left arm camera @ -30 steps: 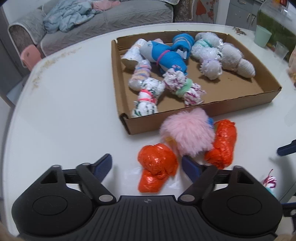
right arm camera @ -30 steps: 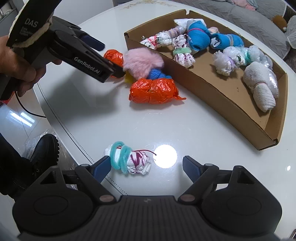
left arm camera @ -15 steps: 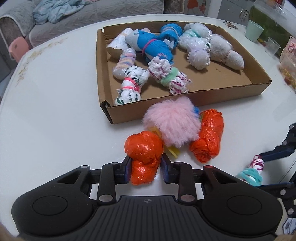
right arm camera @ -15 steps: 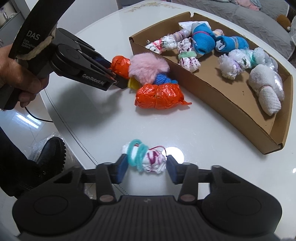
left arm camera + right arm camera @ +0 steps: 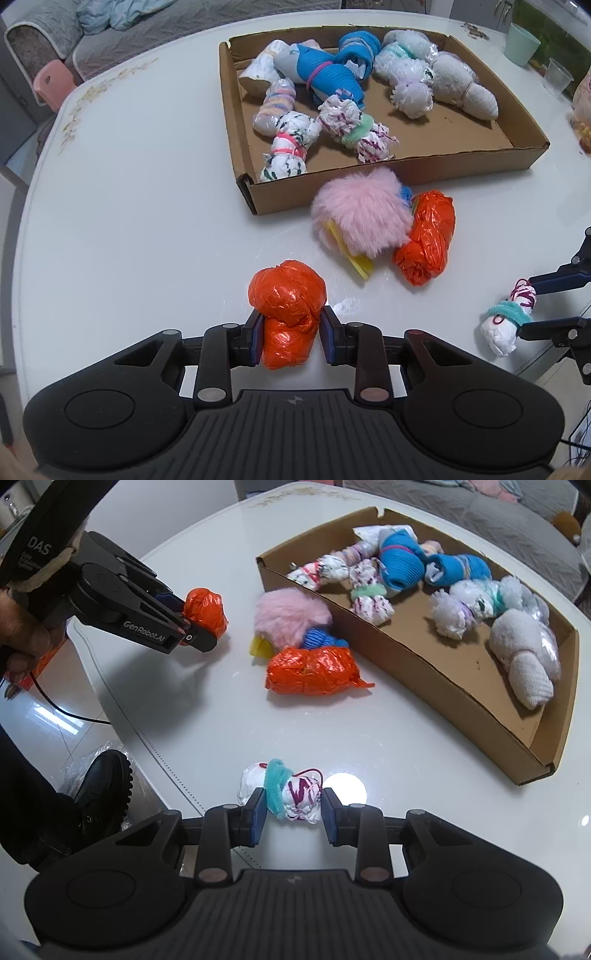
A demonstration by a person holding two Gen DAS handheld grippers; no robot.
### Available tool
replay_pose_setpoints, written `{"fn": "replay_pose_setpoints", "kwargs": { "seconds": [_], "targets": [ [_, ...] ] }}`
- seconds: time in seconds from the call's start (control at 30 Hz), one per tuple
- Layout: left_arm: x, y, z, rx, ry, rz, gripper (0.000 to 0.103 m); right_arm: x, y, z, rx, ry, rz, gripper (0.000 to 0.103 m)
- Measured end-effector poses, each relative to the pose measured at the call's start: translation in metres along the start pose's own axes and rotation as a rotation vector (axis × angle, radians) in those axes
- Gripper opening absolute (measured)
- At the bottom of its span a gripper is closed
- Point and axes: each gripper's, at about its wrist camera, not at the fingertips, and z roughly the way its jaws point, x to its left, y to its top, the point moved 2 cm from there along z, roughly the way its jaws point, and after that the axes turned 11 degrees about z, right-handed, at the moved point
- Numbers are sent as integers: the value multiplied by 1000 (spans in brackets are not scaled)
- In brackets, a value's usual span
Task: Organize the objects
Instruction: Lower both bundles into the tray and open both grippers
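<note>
left gripper [image 5: 289,334]: fingers clamped on orange bundle [image 5: 286,308], near worktop [image 5: 129,221] edge.
right gripper [image 5: 293,812]: fingers clamped on white bundle [image 5: 291,794], long axis crosswise.
cardboard tray [image 5: 406,170]: ahead of both, left gripper nearer its corner.

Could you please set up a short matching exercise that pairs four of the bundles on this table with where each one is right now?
Things:
1. orange bundle
2. white bundle with teal band
3. pink fluffy ball
4. blue sock roll

Places:
A. inside the cardboard tray
B. between the right gripper pads
C. on the table, against the tray's outer wall
D. between the left gripper pads

Pairs: 1-D, 2-B, 3-C, 4-A
</note>
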Motion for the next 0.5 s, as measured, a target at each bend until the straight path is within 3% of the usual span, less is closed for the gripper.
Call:
{"fn": "replay_pose_setpoints", "kwargs": {
  "seconds": [0.1, 0.23, 0.37, 0.5],
  "targets": [
    [-2, 6, -17, -28, 19, 26, 36, -1, 0, -8, -14, 17, -3, 25],
    [-4, 26, -49, -149, 21, 25, 36, -10, 5, -26, -65, 12, 15, 25],
    [-13, 51, -73, -269, 6, 51, 37, -34, 15, -55, -167, -4, 85, 25],
    [-29, 85, -75, -312, -28, 72, 36, -67, 33, -83, -271, -32, 181, 25]
  ]
}}
